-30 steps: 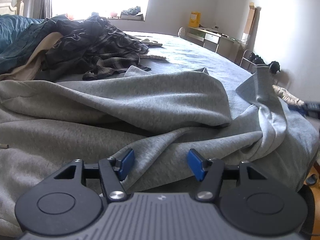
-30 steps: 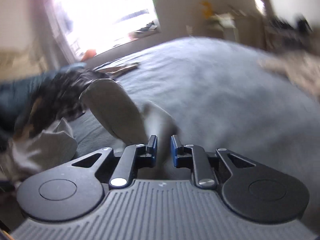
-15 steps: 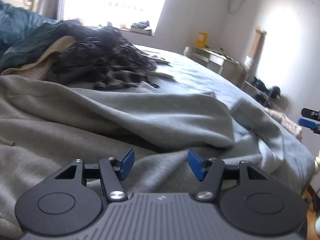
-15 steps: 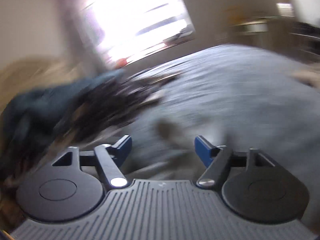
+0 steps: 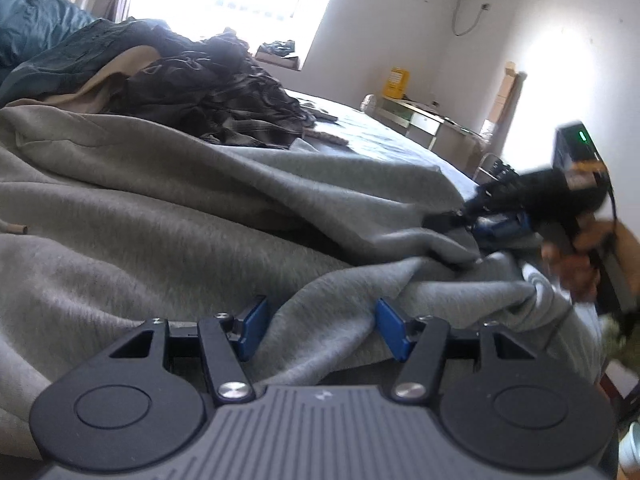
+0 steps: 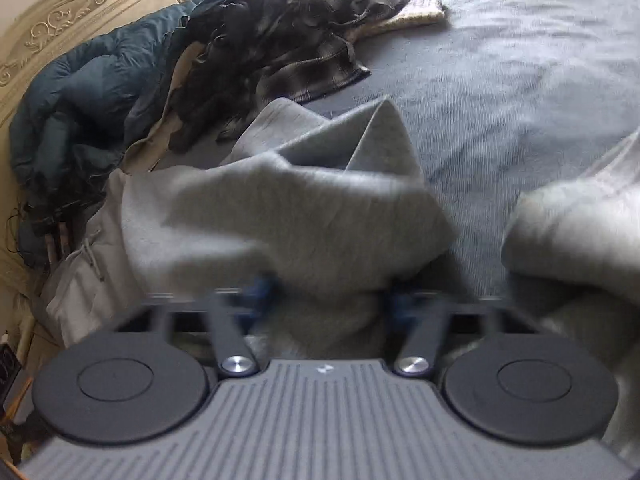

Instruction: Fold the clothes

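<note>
One big grey sweatshirt [image 5: 168, 216] lies crumpled near the foot edge of the bed [image 6: 520, 60]. Two grippers work on it. The left gripper [image 5: 318, 330] sits low with its jaws wide apart around a grey fold, not pinching it. The right gripper [image 6: 328, 294] is blurry, jaws wide apart, cloth bunched between them. One pile of dark clothes [image 6: 288, 20] lies near the headboard [image 6: 60, 28].

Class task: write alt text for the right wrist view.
The open right gripper straddles a raised fold of a grey sweatshirt on a blue-grey bed. Behind lie a dark plaid garment and a teal quilt.
</note>
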`<control>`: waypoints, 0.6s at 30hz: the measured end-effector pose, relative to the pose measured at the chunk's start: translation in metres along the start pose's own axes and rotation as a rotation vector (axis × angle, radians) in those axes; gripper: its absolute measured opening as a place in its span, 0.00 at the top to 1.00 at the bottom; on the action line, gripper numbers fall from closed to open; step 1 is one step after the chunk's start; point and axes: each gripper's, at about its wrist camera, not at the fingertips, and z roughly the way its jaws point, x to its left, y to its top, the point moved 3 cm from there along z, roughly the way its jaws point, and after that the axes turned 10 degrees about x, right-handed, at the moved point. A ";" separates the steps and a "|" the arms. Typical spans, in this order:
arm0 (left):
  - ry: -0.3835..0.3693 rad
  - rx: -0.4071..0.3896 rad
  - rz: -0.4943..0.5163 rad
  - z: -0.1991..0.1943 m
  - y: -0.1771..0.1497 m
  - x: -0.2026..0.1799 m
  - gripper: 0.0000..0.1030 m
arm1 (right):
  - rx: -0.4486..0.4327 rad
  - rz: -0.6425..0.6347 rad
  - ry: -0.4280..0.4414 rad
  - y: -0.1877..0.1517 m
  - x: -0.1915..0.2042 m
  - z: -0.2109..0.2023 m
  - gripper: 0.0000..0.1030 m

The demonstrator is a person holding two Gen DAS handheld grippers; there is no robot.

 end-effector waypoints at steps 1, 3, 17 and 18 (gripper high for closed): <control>-0.004 -0.006 0.010 -0.001 -0.002 0.000 0.41 | -0.017 0.004 0.029 0.004 0.002 -0.004 0.82; -0.015 -0.017 0.026 -0.002 -0.006 0.000 0.41 | -0.069 -0.001 0.063 0.016 0.006 -0.018 0.85; -0.079 -0.022 0.029 -0.002 -0.010 0.010 0.41 | -0.248 -0.018 0.009 0.178 0.011 0.031 0.83; -0.080 -0.023 0.033 -0.002 -0.010 0.010 0.41 | -0.219 0.007 0.002 0.181 0.002 0.043 0.81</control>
